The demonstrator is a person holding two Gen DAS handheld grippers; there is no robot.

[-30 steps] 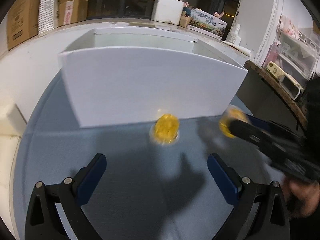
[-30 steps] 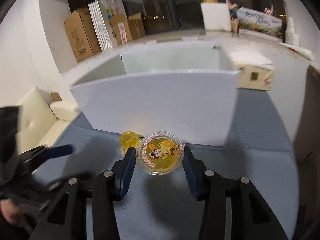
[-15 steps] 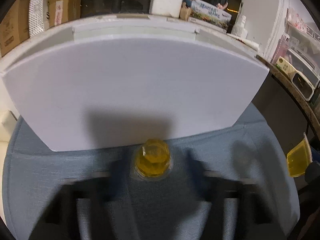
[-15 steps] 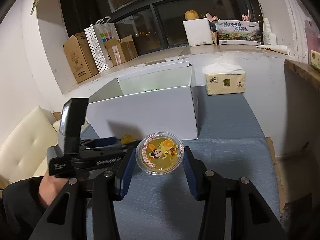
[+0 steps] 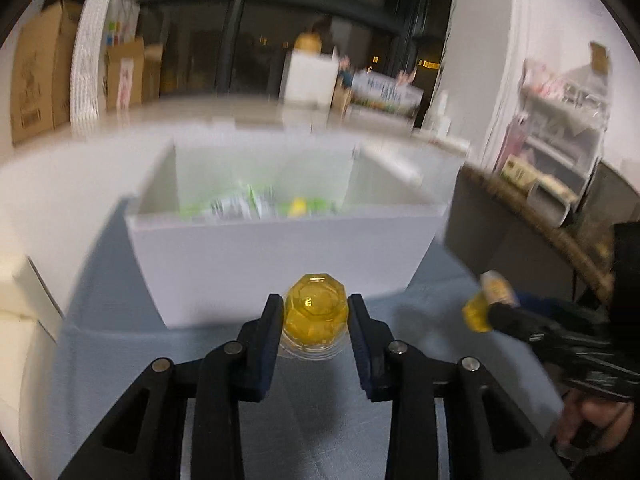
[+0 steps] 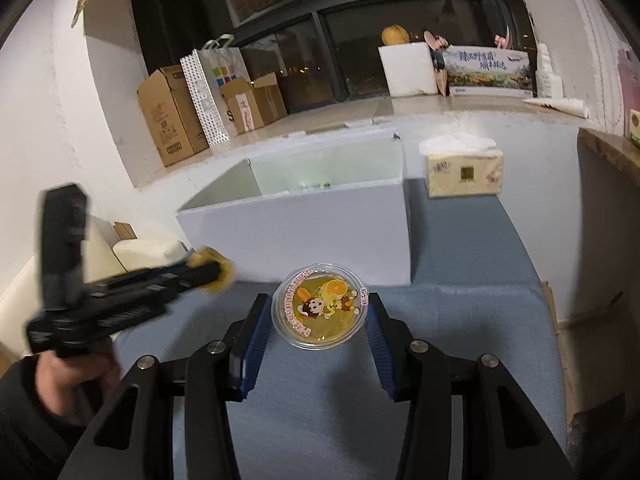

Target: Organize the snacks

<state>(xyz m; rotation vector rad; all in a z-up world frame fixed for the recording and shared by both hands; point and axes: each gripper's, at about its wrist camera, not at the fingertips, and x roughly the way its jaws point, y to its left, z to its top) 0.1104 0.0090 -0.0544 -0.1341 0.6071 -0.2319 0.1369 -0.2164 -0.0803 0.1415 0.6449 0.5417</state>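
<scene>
On a grey-clothed desk by dark windows, each tool grips a jelly cup: left tool, yellow cup; right tool, lidded cup. Both are held off the cloth just short of the white box at the desk's far edge, so the carrying step appears under way; next, each must clear the box's near wall before letting go.

A white box stands on the table, a tissue pack just right of its far end. Cardboard boxes sit far left on the ledge. Snack packets lie inside the box.

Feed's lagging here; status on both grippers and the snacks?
Left gripper shut on jelly cup. Right gripper shut on lidded cup. White box ahead, nothing in the way.
</scene>
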